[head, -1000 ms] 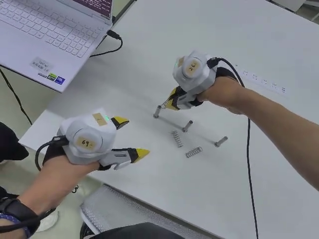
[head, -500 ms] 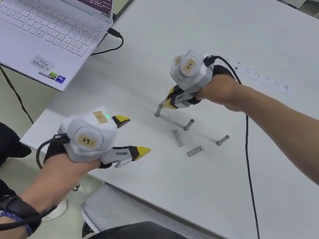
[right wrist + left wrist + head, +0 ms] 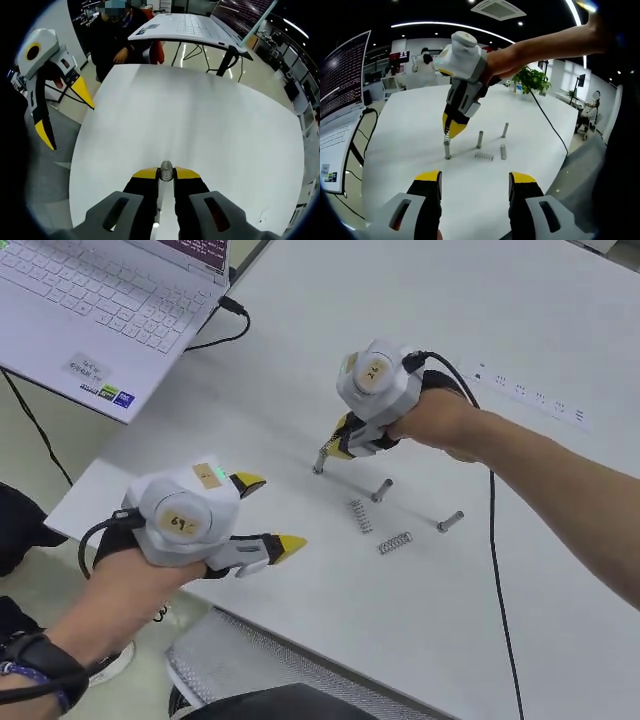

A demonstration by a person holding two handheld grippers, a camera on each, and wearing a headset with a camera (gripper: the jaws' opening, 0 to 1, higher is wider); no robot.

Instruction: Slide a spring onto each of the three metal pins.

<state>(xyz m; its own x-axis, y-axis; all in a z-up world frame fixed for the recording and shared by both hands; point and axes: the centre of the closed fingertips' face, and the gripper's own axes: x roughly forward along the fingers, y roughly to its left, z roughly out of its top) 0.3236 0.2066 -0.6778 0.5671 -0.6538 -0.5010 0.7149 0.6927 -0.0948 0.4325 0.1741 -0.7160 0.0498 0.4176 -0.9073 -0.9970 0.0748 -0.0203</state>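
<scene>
- Worktop (image 3: 300, 340): left pin (image 3: 319, 462), middle pin (image 3: 381, 490) and right pin (image 3: 450, 521) standing in a row
- First loose spring (image 3: 360, 516) lying just before the middle pin; second loose spring (image 3: 396, 542) beside it, nearer, between middle and right pins
- Right tongs (image 3: 335, 450) over the left pin, held spring (image 3: 166, 172) between them
- Left tongs (image 3: 270, 512) at the near edge, well apart from the pins
- Laptop (image 3: 110, 300) far left, behind

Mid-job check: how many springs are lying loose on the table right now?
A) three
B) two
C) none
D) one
B: a spring and a second spring lie flat on the table beside the middle pin, while a third spring is pinched in the right claw.
</scene>
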